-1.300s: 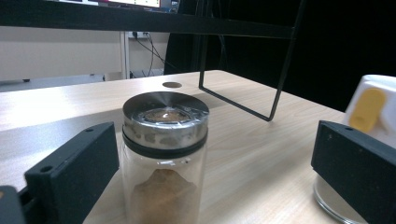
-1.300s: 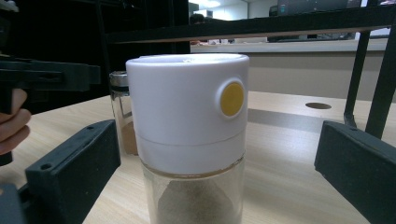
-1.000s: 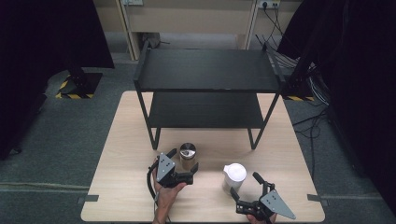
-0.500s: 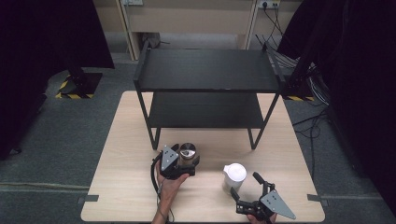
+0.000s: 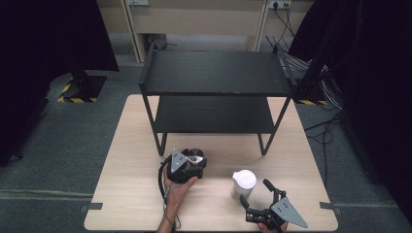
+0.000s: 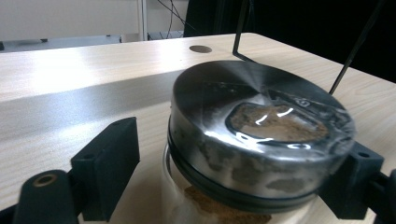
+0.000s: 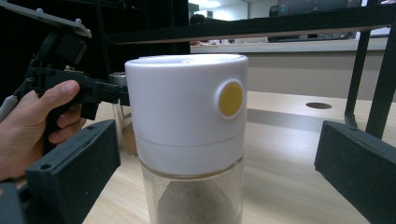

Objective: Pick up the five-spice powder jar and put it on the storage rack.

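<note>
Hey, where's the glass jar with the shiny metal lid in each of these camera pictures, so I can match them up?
High view: the metal-lidded jar stands left of centre, in front of the black shelf's left leg, in the left claw.
Left gripper view: right of centre, close up, between the black jaws.
Right gripper view: a sliver at left, behind the white-lidded jar.
Shared landmark: the light wooden table.

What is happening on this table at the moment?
A person holds a gripper in each hand. The left gripper has just been closing around a glass jar with a metal lid; a gap remains at one pad. The right gripper is open around a white-lidded jar, not touching. Both jars stand before a black shelf.
</note>
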`<state>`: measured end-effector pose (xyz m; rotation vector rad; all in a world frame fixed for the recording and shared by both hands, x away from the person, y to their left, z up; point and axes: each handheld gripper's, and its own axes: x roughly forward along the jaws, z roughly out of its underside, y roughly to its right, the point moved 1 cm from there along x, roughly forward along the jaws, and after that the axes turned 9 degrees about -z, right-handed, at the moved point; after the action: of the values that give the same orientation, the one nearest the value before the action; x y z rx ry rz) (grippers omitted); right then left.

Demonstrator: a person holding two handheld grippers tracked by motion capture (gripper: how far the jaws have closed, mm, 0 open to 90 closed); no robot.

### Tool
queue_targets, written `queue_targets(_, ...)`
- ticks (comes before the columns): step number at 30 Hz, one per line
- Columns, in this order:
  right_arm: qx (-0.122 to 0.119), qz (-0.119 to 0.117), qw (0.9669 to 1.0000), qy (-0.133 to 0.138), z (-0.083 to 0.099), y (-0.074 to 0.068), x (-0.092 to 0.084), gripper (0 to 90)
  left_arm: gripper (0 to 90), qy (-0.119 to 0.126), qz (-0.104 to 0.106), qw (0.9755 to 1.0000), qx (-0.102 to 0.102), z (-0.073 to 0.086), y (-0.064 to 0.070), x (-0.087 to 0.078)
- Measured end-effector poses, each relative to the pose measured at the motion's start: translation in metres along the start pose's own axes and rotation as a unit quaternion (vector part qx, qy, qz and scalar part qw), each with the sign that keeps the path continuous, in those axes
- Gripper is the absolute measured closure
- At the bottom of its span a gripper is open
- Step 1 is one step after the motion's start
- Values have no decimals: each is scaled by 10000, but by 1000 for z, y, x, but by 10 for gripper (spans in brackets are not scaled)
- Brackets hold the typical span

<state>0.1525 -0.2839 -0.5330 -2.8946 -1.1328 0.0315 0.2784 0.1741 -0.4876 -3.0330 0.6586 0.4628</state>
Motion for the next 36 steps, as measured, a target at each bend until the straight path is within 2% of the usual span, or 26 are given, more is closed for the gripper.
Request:
queue_targets(5, 3, -3, 10000, 2, 0, 0, 0, 4, 183, -82, -4, 9999, 78, -2, 2, 1)
queue_targets(12, 12, -4, 10000, -1, 0, 0, 0, 5, 279, -67, 80, 9998, 170, -2, 1, 1)
queue_targets(20, 19, -2, 10000, 6, 0, 0, 0, 5, 306, -56, -63, 9993, 360, -3, 9, -3)
queue_targets(25, 32, -3, 10000, 3, 0, 0, 0, 5, 307, 149, -9, 9996, 255, 2, 5, -8)
queue_targets(29, 39, 0, 10000, 7, 0, 0, 0, 4, 307, 281, 76, 9992, 273, 4, 4, -10)
queue_targets(36, 38, -2, 10000, 5, 0, 1, 0, 4, 308, 326, 232, 9992, 95, 5, -1, -16)
